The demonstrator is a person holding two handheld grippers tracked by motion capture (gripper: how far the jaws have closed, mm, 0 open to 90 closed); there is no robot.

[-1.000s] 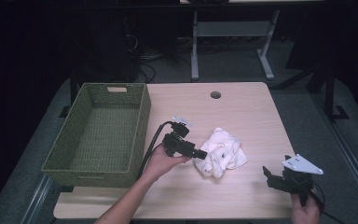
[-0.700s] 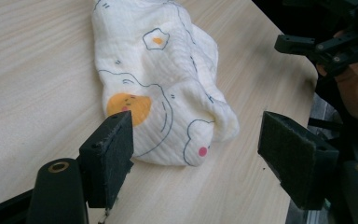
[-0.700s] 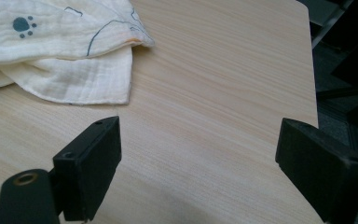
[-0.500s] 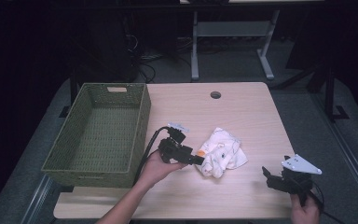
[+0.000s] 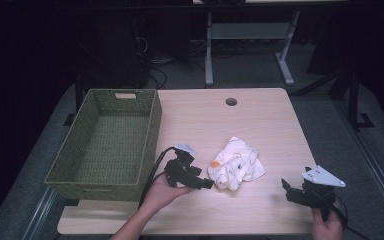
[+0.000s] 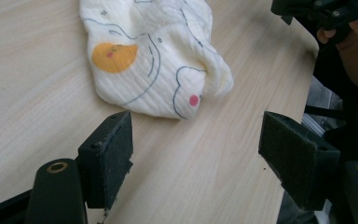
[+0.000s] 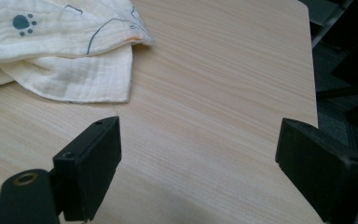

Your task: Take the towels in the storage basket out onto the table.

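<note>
**Cloth on table: handling and grip points**

A crumpled cloth lies on the table, near the front edge and a little right of centre. It is cream, printed with an orange face, a pink dot and blue outlines; the right gripper view also shows a dark paw print. A green basket stands at the left of the table, well apart from the cloth, and looks empty.

The left gripper sits just left of the cloth, pointing at it. In the left gripper view its jaws stand wide, nothing between them, and the cloth's near edge lies just beyond the pads. The right gripper rests near the front right corner, apart from the cloth. Its jaws are also wide and hold nothing.

Handling, as a judgement:
- The cloth appears thin, soft and light. It will drape and sag when lifted, and will not hold its shape.
- It is not fragile. Slip risk is low against the padded jaws.
- A flat single layer is hard to pinch off the wood. Take a raised fold instead.
- The bunched ridge on the left side, facing the left gripper, offers the best bite.
- The flat hem nearest the right gripper is the poorer choice.
</note>
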